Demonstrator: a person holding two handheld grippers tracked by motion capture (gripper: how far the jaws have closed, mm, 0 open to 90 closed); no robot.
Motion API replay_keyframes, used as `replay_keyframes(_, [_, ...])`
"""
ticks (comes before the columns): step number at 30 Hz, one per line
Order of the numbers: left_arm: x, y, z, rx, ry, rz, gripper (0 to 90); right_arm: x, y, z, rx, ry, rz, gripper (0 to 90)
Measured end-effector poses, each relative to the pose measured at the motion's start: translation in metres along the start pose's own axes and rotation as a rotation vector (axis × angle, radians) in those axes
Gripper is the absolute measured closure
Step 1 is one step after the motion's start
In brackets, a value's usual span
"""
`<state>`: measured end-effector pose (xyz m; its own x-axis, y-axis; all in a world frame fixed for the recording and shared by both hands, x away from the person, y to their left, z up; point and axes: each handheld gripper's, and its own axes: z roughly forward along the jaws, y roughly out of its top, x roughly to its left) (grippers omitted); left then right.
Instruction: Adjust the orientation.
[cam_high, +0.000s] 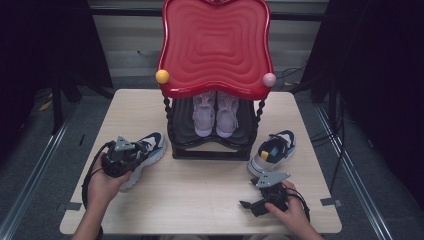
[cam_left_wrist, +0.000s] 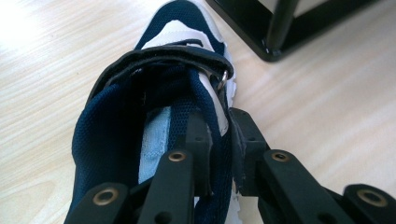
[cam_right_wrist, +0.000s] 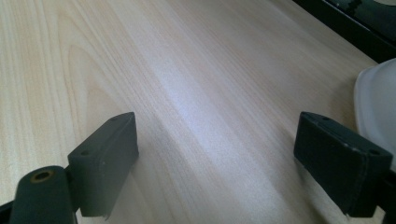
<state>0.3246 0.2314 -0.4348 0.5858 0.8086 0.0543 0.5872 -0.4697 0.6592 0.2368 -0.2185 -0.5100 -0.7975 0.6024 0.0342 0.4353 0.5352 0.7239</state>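
A navy and white sneaker (cam_high: 150, 146) lies on the left of the wooden table (cam_high: 200, 200). My left gripper (cam_high: 134, 154) is shut on it. In the left gripper view the two jaws pinch the right side wall of the sneaker (cam_left_wrist: 116, 126) beside its opening, the left gripper (cam_left_wrist: 219, 126) reaching from the heel end, just behind the strap. The matching sneaker (cam_high: 274, 150) sits at the right of the table. My right gripper (cam_high: 252, 195) rests low near the front edge, open, with bare wood between its pads (cam_right_wrist: 107, 158); that sneaker's white sole (cam_right_wrist: 378, 102) lies just off its right jaw.
A shoe rack with a red wavy top (cam_high: 215, 45) and black lower shelf (cam_high: 210, 150) stands at the table's far middle. A pair of pink shoes (cam_high: 215, 115) sits on the lower shelf. The rack's black foot (cam_left_wrist: 275, 32) is close ahead of the left sneaker.
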Motion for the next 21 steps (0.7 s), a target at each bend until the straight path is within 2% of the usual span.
replay_keyframes(4, [-0.001, 0.009, 0.008, 0.004, 0.019, -0.040, 79.5, 0.000, 0.000, 0.000, 0.000, 0.000, 0.000, 13.2])
replay_keyframes(7, [-0.006, 0.012, 0.015, 0.020, 0.015, -0.052, 79.4, 0.000, 0.000, 0.000, 0.000, 0.000, 0.000, 13.2])
replay_keyframes(8, [-0.008, 0.013, 0.016, 0.011, 0.019, -0.050, 79.3, 0.000, 0.000, 0.000, 0.000, 0.000, 0.000, 13.1])
replay_keyframes(12, [-0.006, 0.012, 0.015, 0.007, -0.010, -0.056, 76.6, 0.000, 0.000, 0.000, 0.000, 0.000, -0.001, 13.2])
replay_keyframes(14, [-0.004, 0.012, 0.010, -0.012, -0.011, -0.067, 68.4, 0.000, 0.000, 0.000, -0.001, 0.000, -0.002, 13.2])
replay_keyframes(16, [-0.002, 0.014, 0.005, -0.032, -0.009, -0.033, 57.3, 0.000, 0.000, 0.000, -0.001, 0.000, -0.002, 13.2])
replay_keyframes(18, [0.000, 0.015, -0.002, -0.051, -0.028, -0.027, 50.7, 0.000, 0.000, 0.000, 0.000, 0.000, -0.001, 13.2])
replay_keyframes(21, [0.007, 0.014, -0.010, -0.049, -0.020, -0.012, 41.8, 0.000, 0.000, 0.000, 0.000, 0.000, 0.000, 13.2])
